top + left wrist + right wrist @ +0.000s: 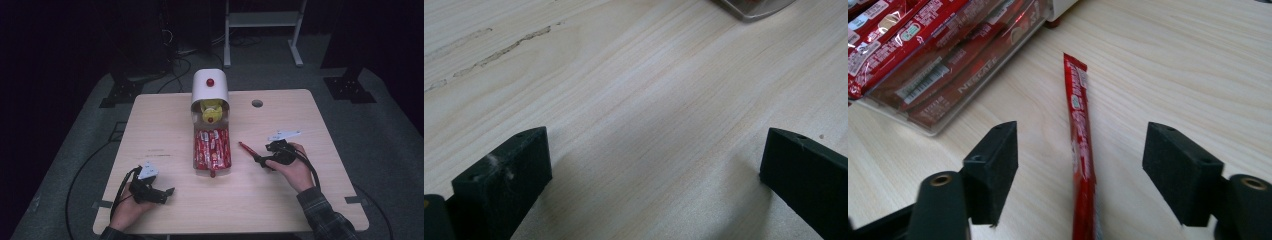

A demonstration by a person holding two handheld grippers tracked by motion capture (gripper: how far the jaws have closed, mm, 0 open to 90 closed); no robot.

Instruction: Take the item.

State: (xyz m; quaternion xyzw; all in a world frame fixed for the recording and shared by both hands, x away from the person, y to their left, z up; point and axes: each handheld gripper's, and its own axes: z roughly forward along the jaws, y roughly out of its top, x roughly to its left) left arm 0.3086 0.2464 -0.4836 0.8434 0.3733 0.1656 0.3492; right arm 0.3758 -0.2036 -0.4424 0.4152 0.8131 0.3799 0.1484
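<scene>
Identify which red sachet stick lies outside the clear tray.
The single red sachet stick on bare table, between the right hand-held gripper's open jaws; the rest fill the clear plastic tray.

A pale wooden table (pixel 280 200) stands on grey floor, with a round cable hole (pixel 257 103) near its far edge. Beyond it sit black stand feet (pixel 350 89) and a white frame (pixel 262 20), with dark cables (pixel 175 67) trailing across the floor.

Counts of the things on the wooden table

One table (pixel 280 200). One clear tray (pixel 194 156) holding a heap of red stick sachets (pixel 211 147), too overlapped to count exactly. One single red sachet (pixel 1080 145) lying apart on the wood. One white domed container (pixel 210 86). Two handheld grippers: left gripper (pixel 167 195), right gripper (pixel 259 161).
</scene>
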